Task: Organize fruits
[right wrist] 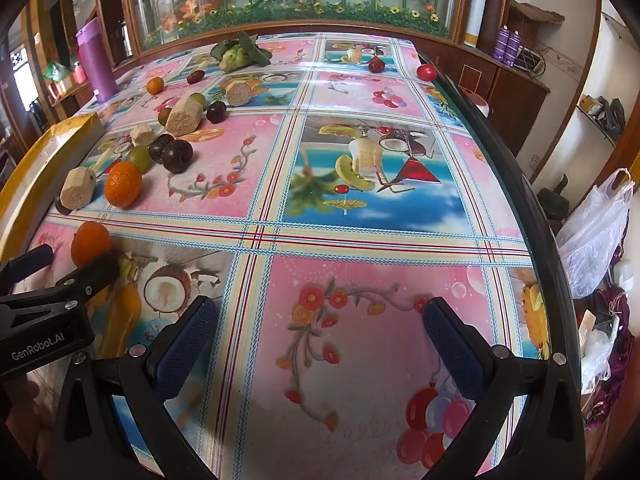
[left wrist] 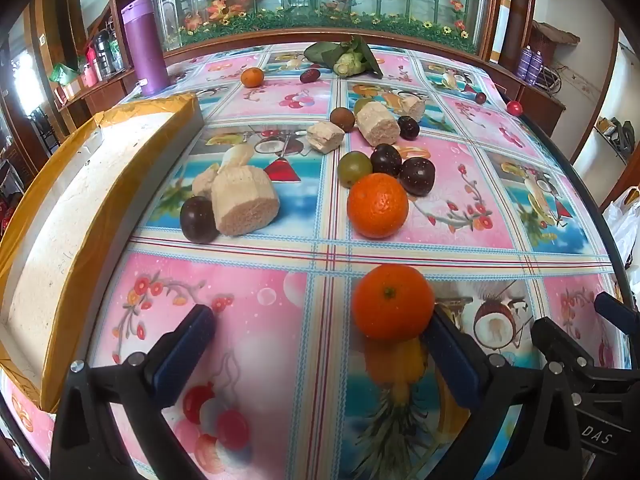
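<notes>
My left gripper hangs open and low over the flowered tablecloth. An orange sits just inside its right fingertip, with a wide gap to the other finger. A second orange lies farther on, among dark plums, a green fruit and pale sugarcane chunks. My right gripper is open over bare cloth with nothing between its fingers. In the right wrist view the near orange and the left gripper show at the left edge.
A white tray edged in yellow tape runs along the table's left side. At the back stand a purple tumbler and a leafy custard apple. A red fruit sits by the right table edge. Plastic bags lie beyond it.
</notes>
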The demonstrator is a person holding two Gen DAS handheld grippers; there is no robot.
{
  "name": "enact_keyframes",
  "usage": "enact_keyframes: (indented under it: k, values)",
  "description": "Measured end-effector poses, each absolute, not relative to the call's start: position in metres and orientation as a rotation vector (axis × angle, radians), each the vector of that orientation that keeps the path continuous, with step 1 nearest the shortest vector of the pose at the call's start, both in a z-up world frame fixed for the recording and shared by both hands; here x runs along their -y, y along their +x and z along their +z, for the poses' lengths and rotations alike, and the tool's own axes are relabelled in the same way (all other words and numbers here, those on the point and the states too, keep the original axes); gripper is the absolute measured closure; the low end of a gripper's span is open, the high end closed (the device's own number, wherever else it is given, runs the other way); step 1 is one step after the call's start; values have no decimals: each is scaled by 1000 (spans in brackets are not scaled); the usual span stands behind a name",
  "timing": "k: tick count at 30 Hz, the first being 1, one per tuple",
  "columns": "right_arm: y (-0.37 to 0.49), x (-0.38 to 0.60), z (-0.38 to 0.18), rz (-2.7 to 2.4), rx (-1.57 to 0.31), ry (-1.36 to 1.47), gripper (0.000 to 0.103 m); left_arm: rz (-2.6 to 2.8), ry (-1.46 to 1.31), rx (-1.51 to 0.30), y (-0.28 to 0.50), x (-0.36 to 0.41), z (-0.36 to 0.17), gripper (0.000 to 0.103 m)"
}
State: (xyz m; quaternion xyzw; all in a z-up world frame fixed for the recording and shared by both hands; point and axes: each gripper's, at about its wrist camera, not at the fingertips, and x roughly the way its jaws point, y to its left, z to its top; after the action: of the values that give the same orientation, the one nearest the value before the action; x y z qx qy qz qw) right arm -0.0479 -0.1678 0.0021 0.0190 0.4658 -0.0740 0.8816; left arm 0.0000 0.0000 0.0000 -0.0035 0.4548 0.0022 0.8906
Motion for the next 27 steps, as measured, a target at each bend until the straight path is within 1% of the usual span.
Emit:
enact_keyframes:
  k: [17,21,27]
  values:
    - [-48,168,2,-153,-970,43,0,6,-5,-944,0,0,0,0]
    - [-45,167,3,-167,-994,42,0,-1,4,-944,0,0,1,0]
    - [-43,149,19,-173,-1010,1,0,14,23,-885,-5,-10,23,0]
